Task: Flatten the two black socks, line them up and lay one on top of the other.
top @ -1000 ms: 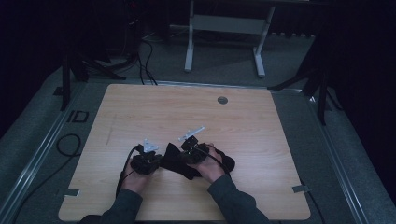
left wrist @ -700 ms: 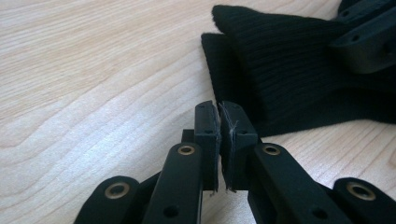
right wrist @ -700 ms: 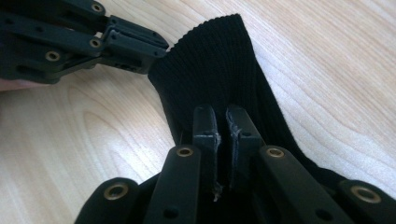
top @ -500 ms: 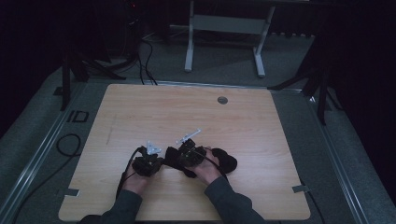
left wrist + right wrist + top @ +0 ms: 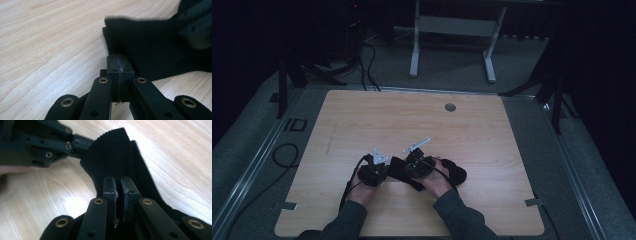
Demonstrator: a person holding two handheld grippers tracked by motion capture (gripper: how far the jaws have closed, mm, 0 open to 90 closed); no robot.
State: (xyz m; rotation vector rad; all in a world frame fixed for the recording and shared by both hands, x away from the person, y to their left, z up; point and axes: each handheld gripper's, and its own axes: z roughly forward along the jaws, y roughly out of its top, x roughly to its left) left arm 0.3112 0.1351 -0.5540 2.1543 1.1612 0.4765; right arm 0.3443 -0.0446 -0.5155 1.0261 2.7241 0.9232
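Note:
A black ribbed knitted cloth [image 5: 455, 173] lies on the wooden table [image 5: 412, 120] near its front middle. My left gripper [image 5: 119, 60] has its jaws pressed together at the ribbed edge of the cloth [image 5: 155, 47]. My right gripper [image 5: 118, 182] is shut on a fold of the cloth [image 5: 112, 155], which rises past its tips. In the right gripper view the left gripper [image 5: 80, 143] meets the cloth's far corner. From above, the left gripper [image 5: 387, 170] and right gripper [image 5: 402, 169] point at each other, tips close together.
A round grommet [image 5: 450, 107] sits near the table's far edge. A cable [image 5: 351, 180] trails from the left gripper toward the person. A metal stand [image 5: 452, 30] and floor cables lie beyond the table. Bare wood surrounds the hands.
Both hands have drifted a little toward the table's near edge, staying close together. The cloth's right end reaches slightly farther right.

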